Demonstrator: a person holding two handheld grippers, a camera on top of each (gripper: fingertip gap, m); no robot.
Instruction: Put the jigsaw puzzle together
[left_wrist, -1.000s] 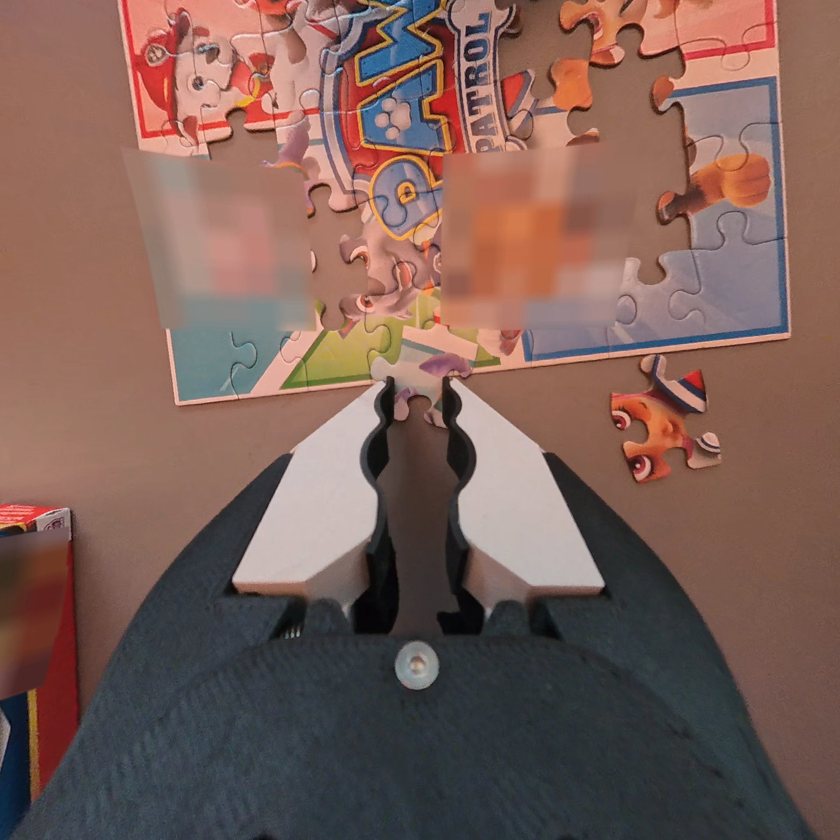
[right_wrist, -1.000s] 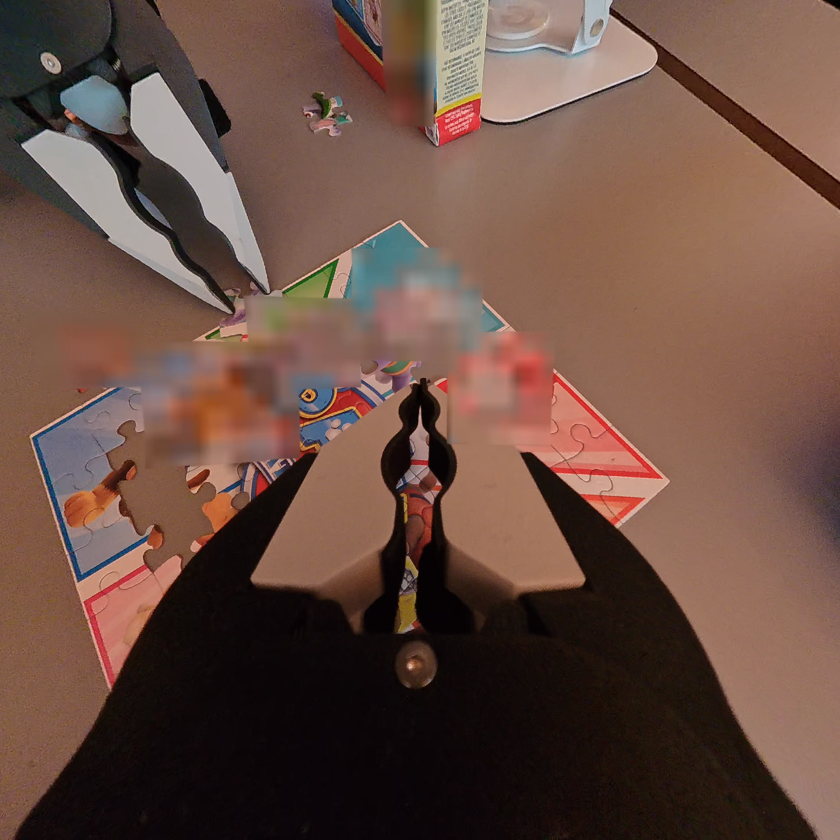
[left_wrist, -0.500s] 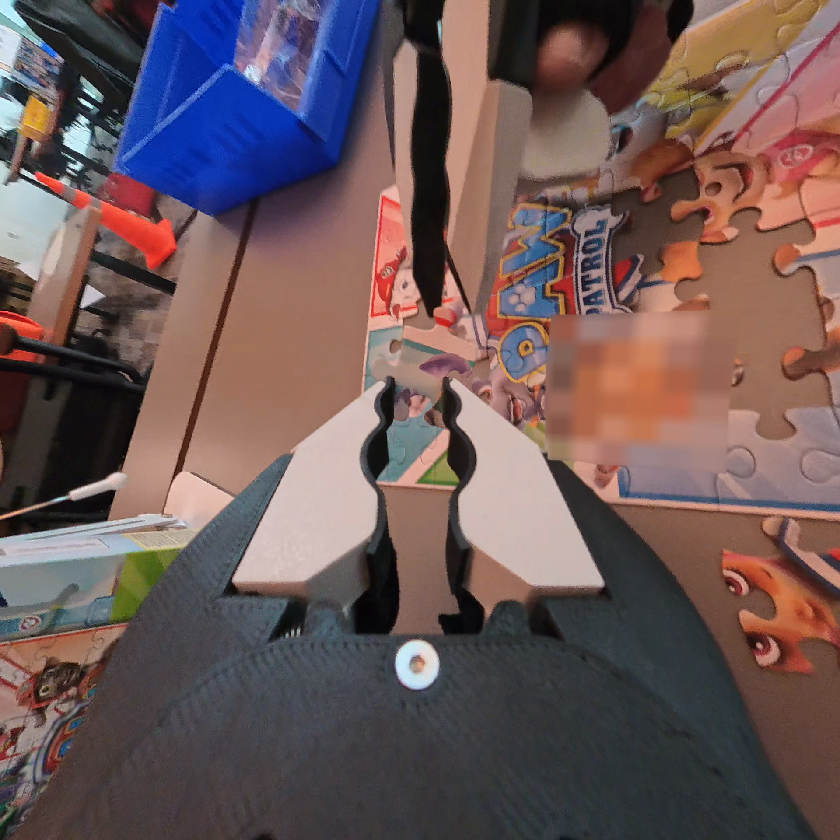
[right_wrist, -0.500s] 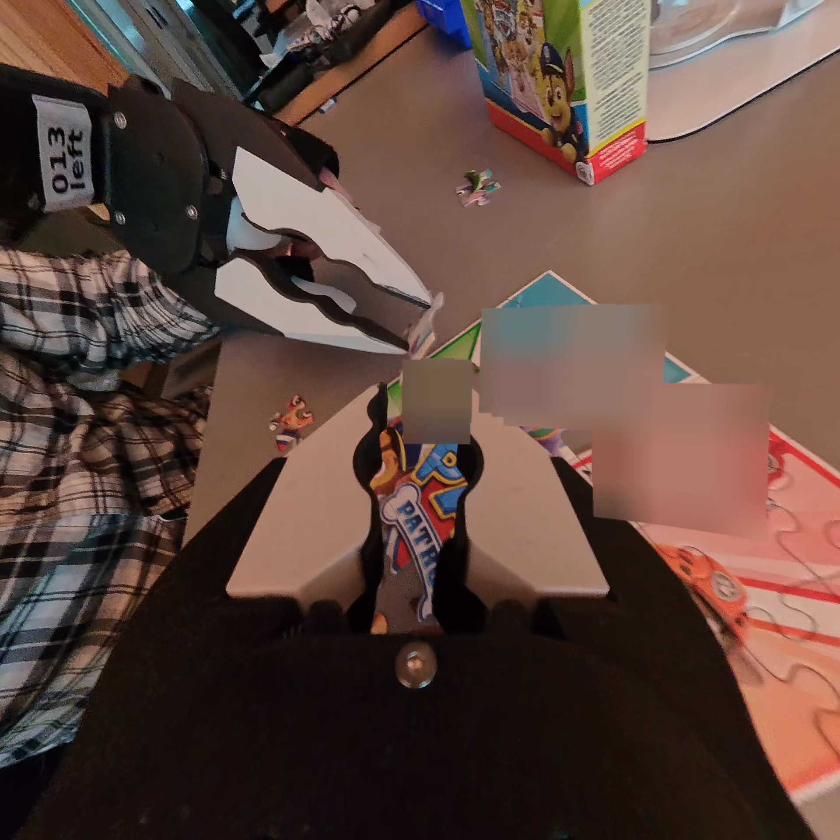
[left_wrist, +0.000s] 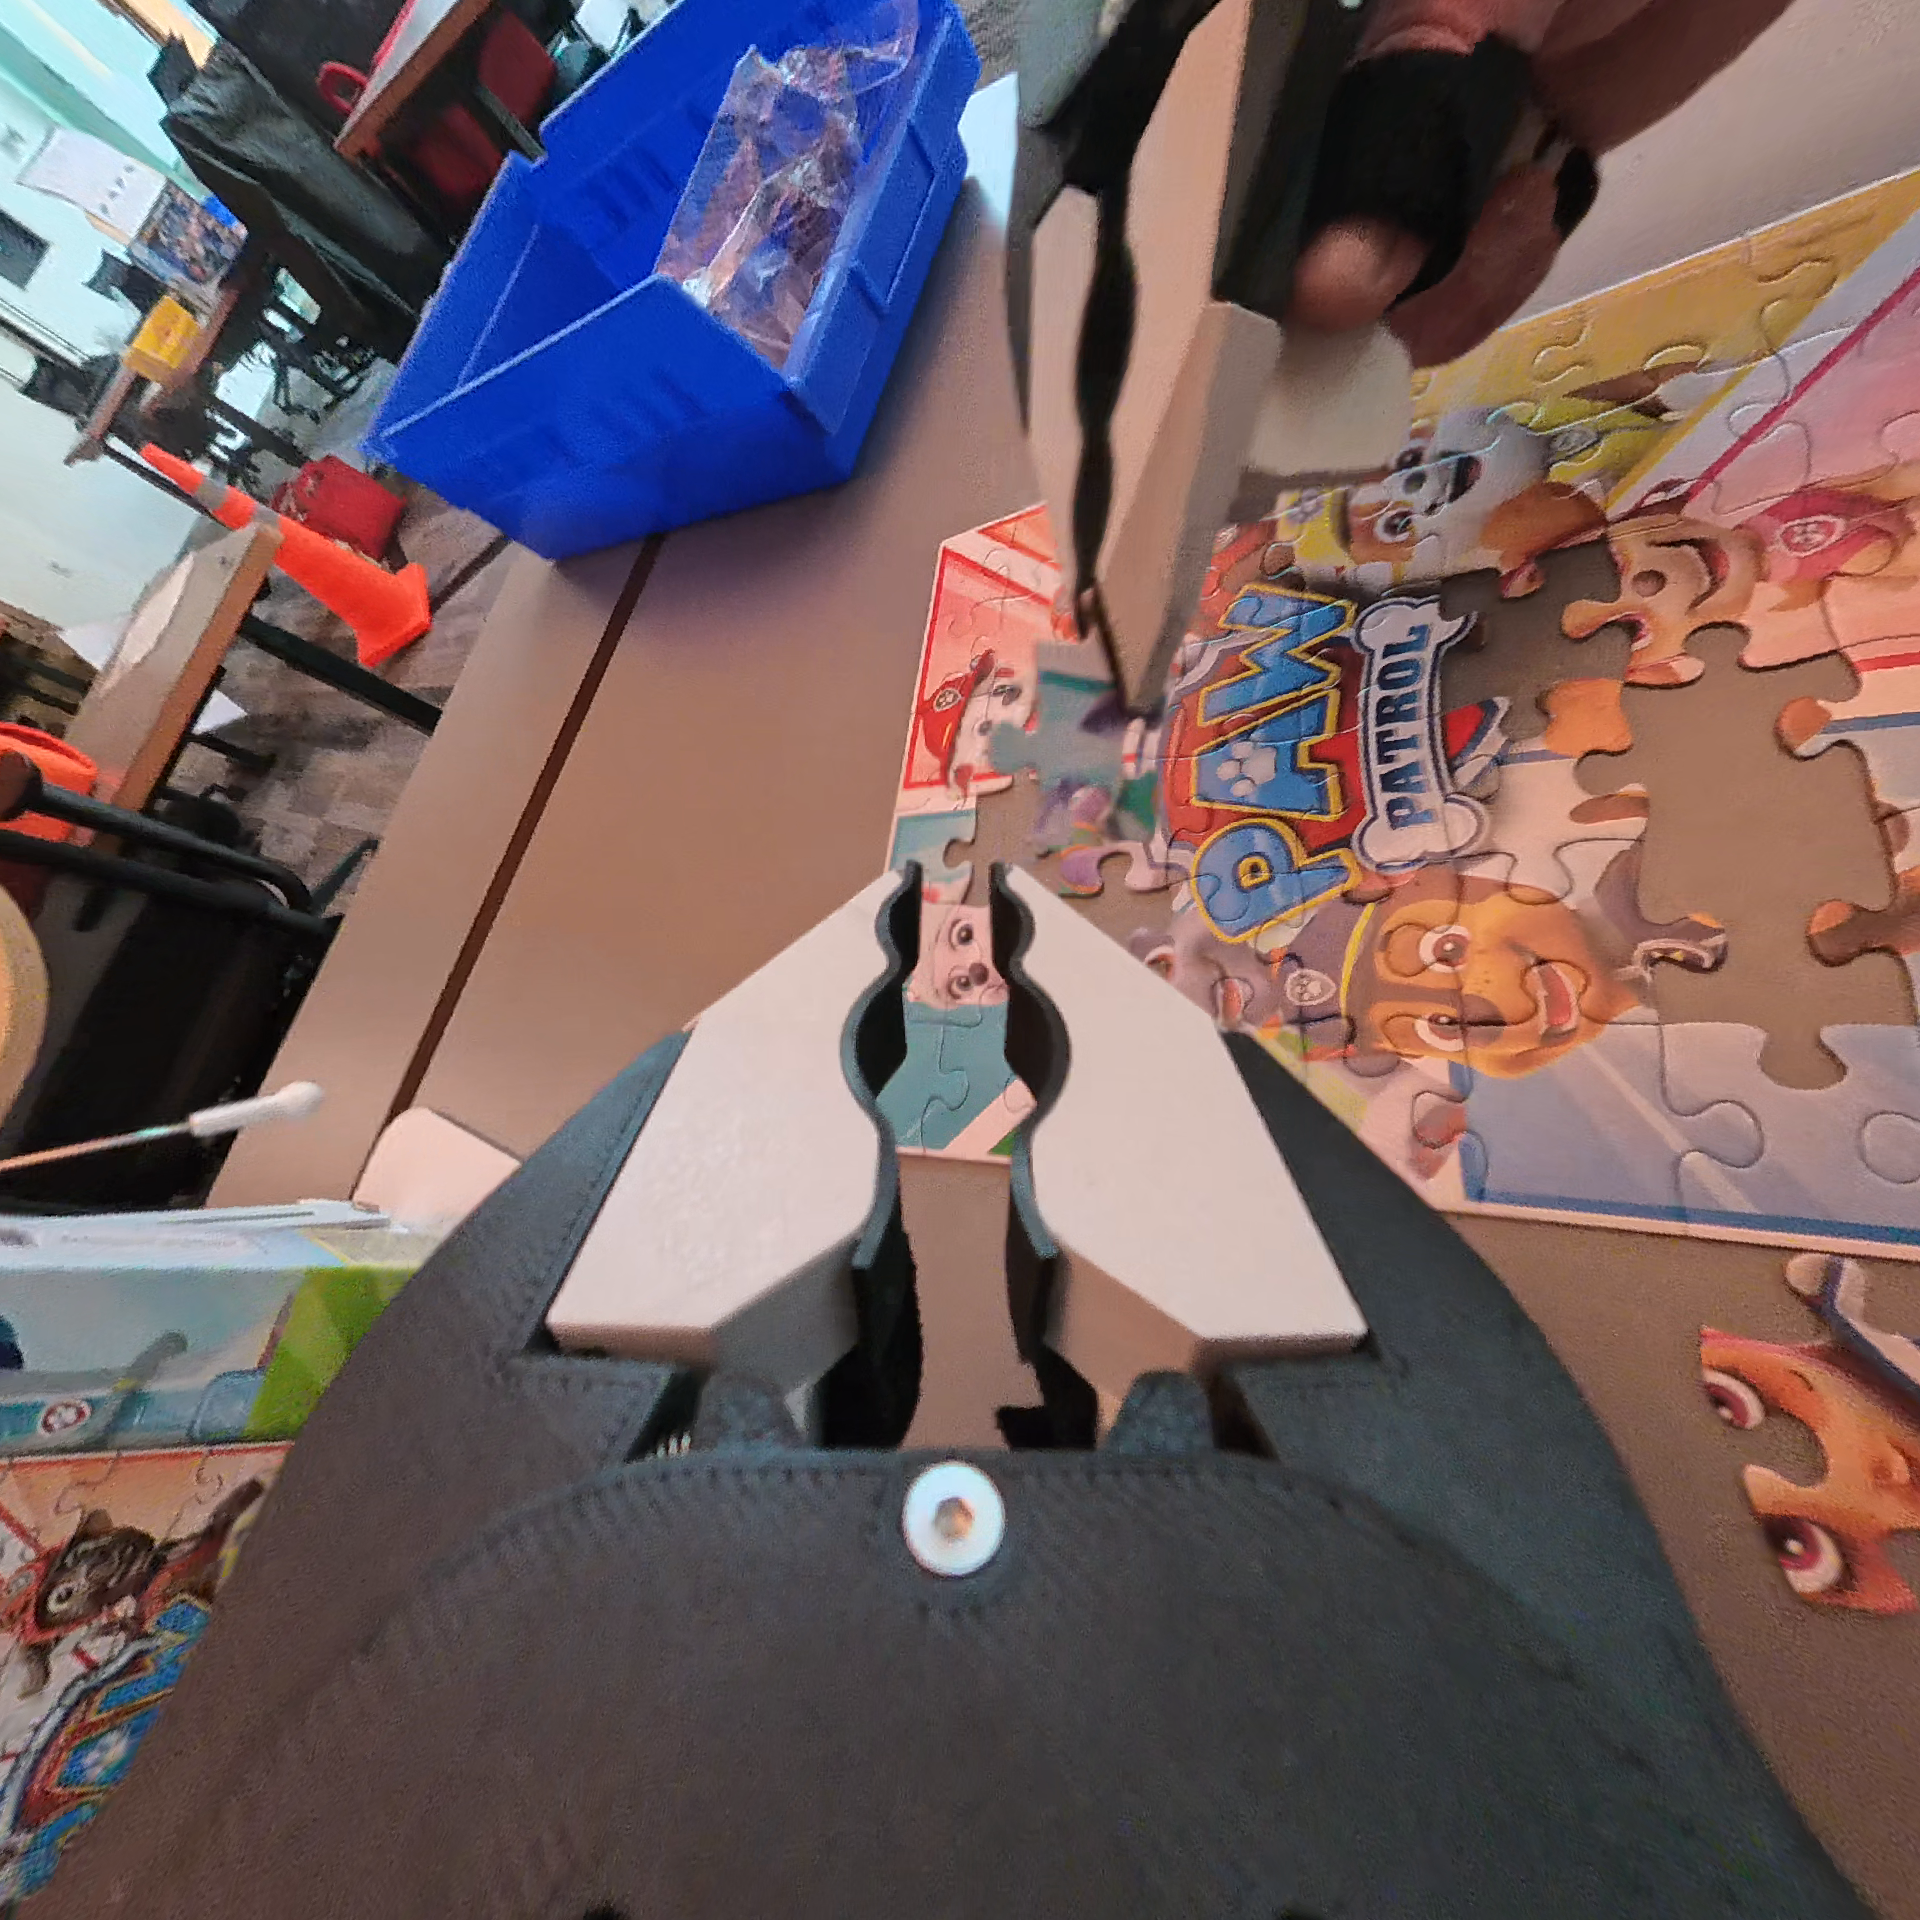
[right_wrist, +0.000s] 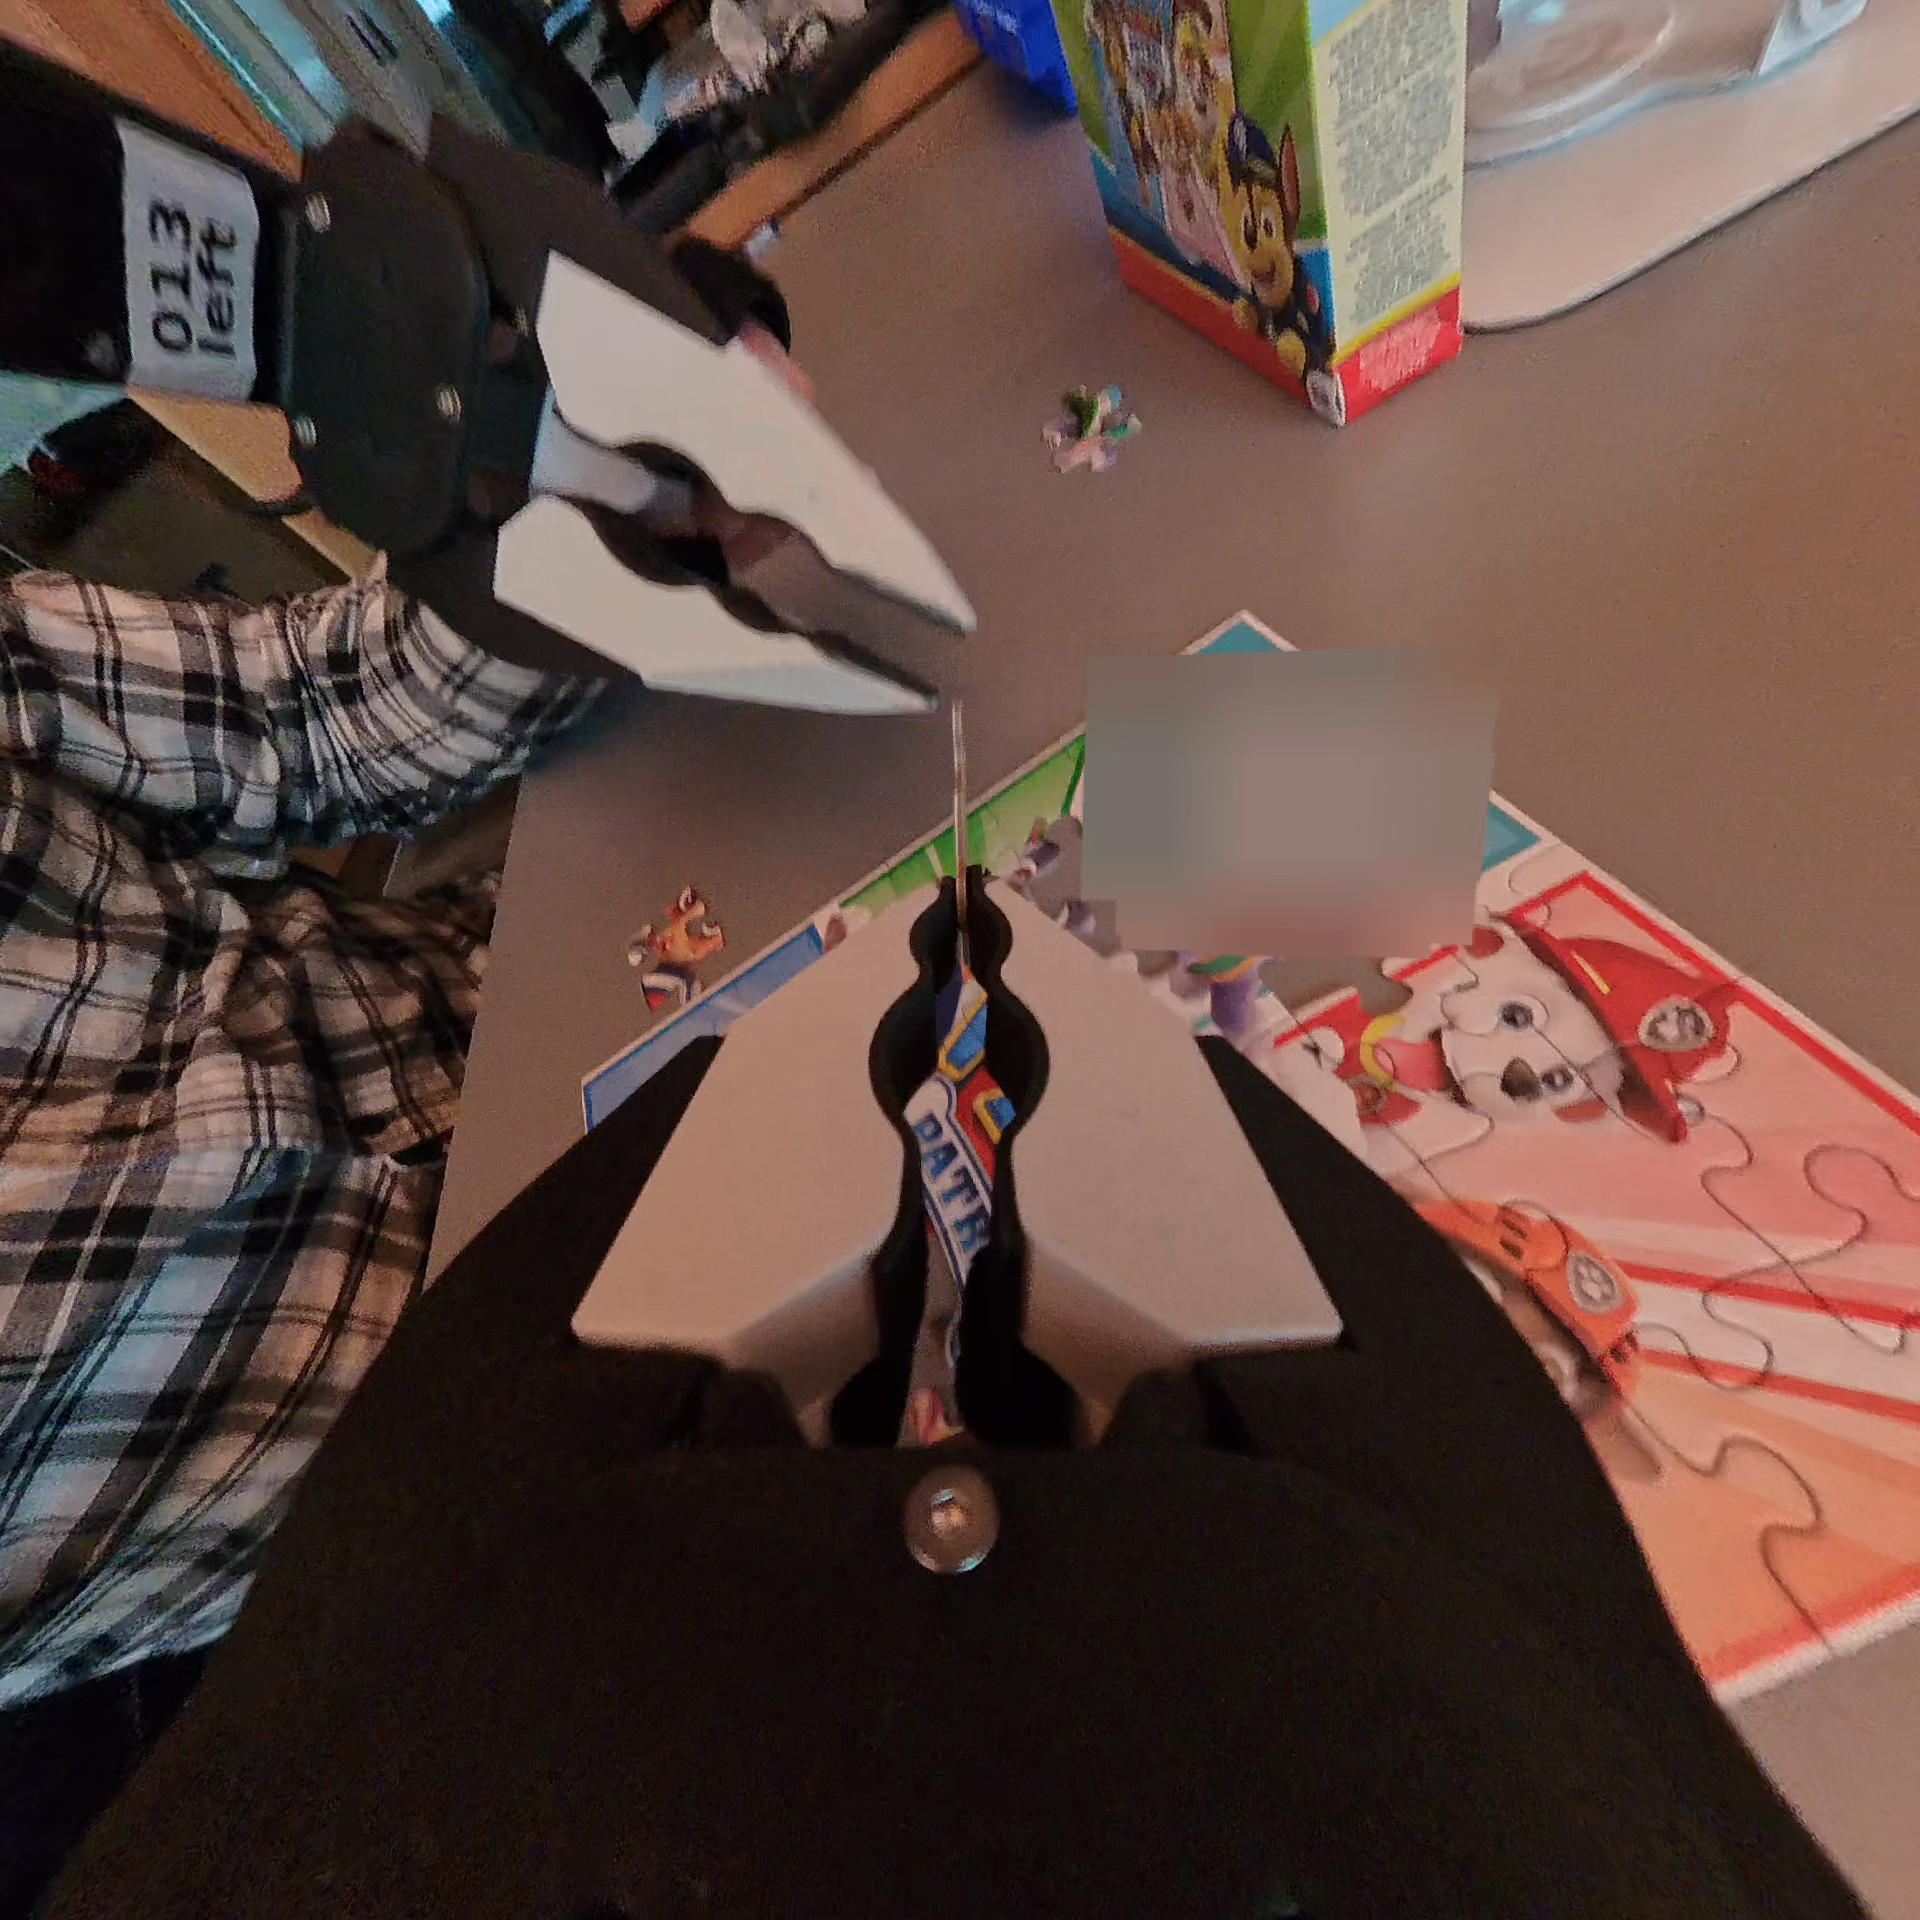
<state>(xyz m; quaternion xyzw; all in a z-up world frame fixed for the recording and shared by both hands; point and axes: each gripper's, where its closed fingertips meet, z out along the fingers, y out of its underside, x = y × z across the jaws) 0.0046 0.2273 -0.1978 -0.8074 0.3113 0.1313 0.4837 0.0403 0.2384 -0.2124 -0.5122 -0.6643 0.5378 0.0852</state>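
A: Any writing?
B: Lettering on the jigsaw puzzle (left_wrist: 1455, 935) mid-desk (right_wrist: 1558, 540), on the puzzle box (right_wrist: 1278, 187), on a white sticker (right_wrist: 192, 275).
A: Tongs?
B: Right tongs (right_wrist: 961, 894) clamped on a puzzle piece (right_wrist: 957, 790) above the puzzle; left tongs (left_wrist: 954, 883) slightly parted, empty, close by.

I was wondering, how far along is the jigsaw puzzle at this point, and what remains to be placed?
Most of the puzzle is joined on the table, but gaps remain near its middle and left edge.

In hand: the right gripper is shut on a piece held above the left-edge area. The left gripper is open and holds nothing.

Left: that piece, an orange loose piece and a small purple one near the box.
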